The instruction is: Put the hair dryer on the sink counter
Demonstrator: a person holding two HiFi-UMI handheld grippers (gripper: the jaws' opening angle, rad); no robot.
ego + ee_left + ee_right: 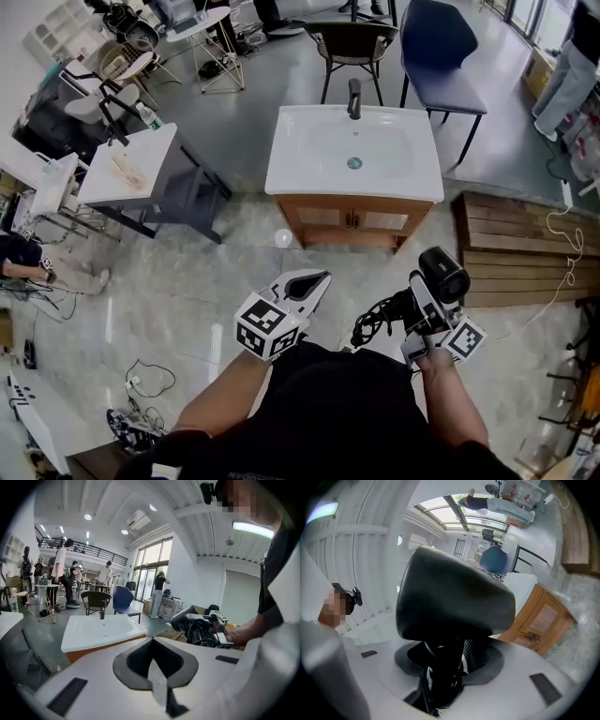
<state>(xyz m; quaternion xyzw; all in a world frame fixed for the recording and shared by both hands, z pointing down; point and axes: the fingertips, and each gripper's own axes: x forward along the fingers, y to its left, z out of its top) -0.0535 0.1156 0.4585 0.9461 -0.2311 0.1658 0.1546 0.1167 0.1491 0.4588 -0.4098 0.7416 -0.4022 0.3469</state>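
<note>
Ahead of me stands the white sink counter [286,173]. Well short of it is the black hair dryer [442,274], its handle clamped in the fingers of my right gripper [419,314]. The fingers of my left gripper [307,284] are pressed together, empty.

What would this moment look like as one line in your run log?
right gripper: shut on black hair dryer | left gripper: shut, empty | white sink counter: ahead, dryer not yet on it
</note>
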